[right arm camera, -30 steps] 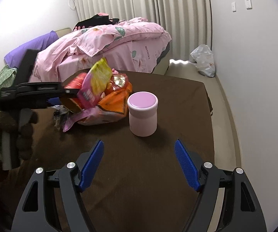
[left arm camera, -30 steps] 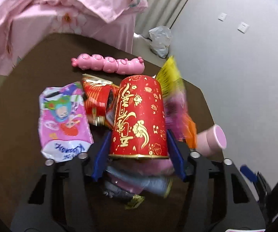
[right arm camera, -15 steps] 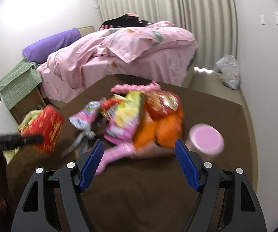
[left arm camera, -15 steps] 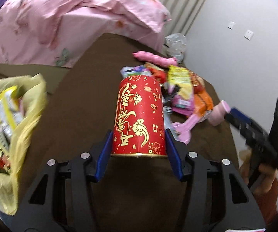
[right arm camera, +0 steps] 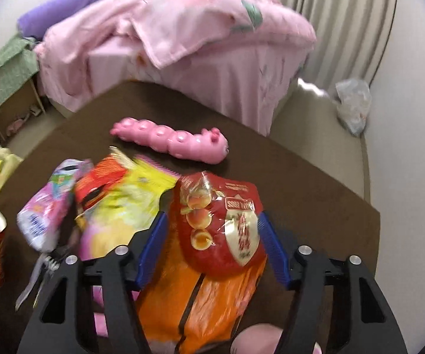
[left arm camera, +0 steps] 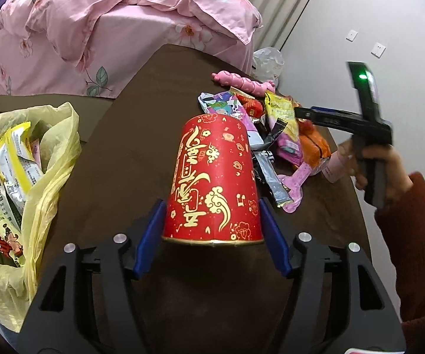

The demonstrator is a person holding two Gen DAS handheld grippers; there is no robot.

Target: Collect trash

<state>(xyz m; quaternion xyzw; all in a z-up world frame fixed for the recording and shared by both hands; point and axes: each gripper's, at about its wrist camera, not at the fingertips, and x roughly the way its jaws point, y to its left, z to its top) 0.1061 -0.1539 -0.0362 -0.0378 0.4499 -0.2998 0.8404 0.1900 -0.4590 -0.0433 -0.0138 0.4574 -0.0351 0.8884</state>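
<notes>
Left gripper (left arm camera: 212, 230) pinches red cup (left arm camera: 214, 177) near its rim, right of yellow bag (left arm camera: 50, 159); light, crushable paper, so gentle squeeze. Right gripper (right arm camera: 212, 244) spread around red wrapper (right arm camera: 227, 224)

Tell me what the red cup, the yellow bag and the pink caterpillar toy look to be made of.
Red cup: seemingly printed paper, matte red with gold motifs and a rolled rim.
Yellow bag: thin plastic film, translucent and crinkled, sagging around the wrappers inside it.
Pink caterpillar toy: probably moulded hard plastic, smooth with glossy highlights on its rounded segments.
</notes>
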